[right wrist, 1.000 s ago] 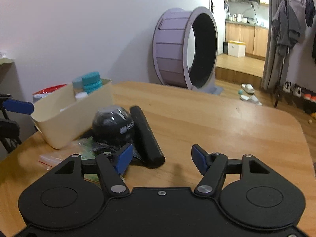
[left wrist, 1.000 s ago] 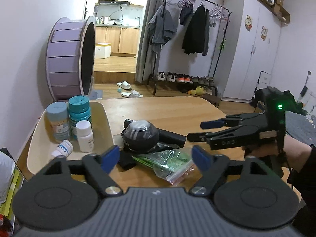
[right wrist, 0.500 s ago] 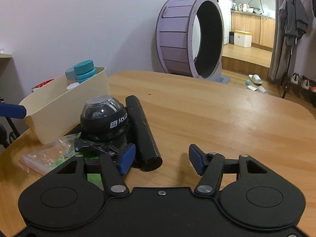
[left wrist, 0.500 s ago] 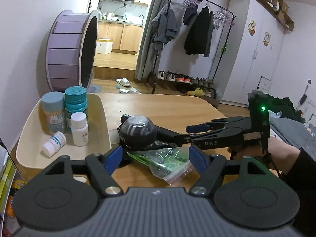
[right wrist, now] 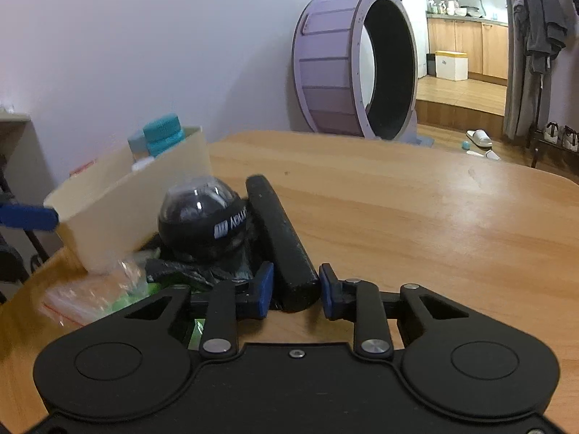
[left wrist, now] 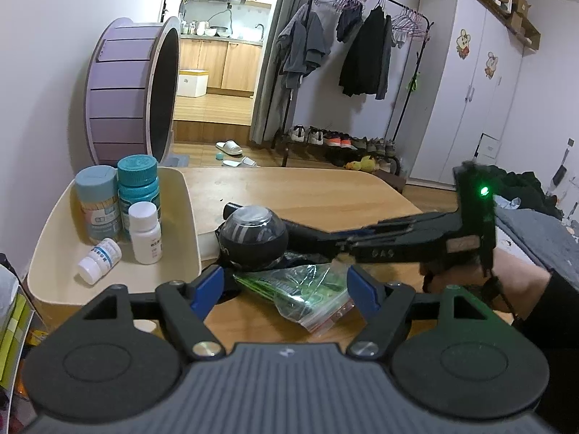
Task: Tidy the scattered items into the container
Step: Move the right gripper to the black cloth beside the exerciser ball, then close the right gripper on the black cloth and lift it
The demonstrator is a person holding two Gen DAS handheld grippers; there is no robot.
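Right wrist view shows our right gripper [right wrist: 294, 291] closing on the near end of the black cylinder [right wrist: 280, 242]; both blue pads look to touch it. Our left gripper [left wrist: 286, 287] hangs wide open and empty over the plastic bag [left wrist: 307, 289]. The beige container [left wrist: 108, 271] stands at 10 o'clock from the cylinder. We fear such an end grip lets the cylinder tilt or knock the black ball [right wrist: 202, 220]. The ball's band reads partly "may"; bottle labels are unreadable.

Both wrist views look down close; sharing the cream bin [left wrist: 188, 217].
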